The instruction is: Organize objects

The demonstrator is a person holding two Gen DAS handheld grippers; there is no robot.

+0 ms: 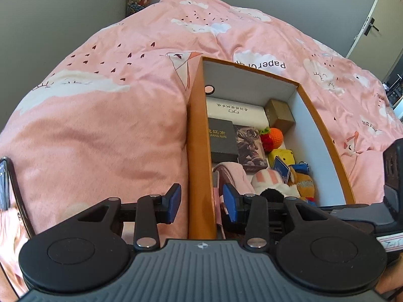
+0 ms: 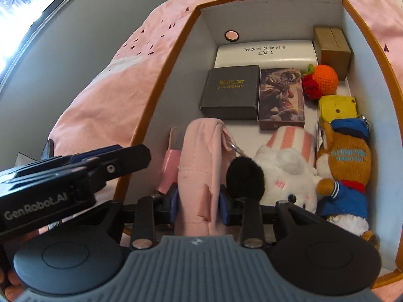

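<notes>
Two claws at one orange box [image 2: 191, 63] on pink bedding [image 1: 100, 125]. Right gripper [image 2: 197, 201] pinching a pink pouch [image 2: 199, 156], upright in the box's near left corner, probably to slot it beside the white plush toy [image 2: 284, 171]. Left gripper [image 1: 202, 201] spread astride the box wall, untouching, perhaps for steadying. Legible: "JIANG NAN" on the black case [image 2: 230, 90]; "GenRobot.AI" on the left gripper.

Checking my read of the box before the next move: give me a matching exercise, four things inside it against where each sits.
Right wrist view, inside the orange box.
Things:
1 pink pouch
2 white case
3 tan carton
4 bear plush
Places:
A far right corner
B along the right wall, near end
C between the right claw pads
D along the far wall
Pairs: 1-C, 2-D, 3-A, 4-B
</notes>
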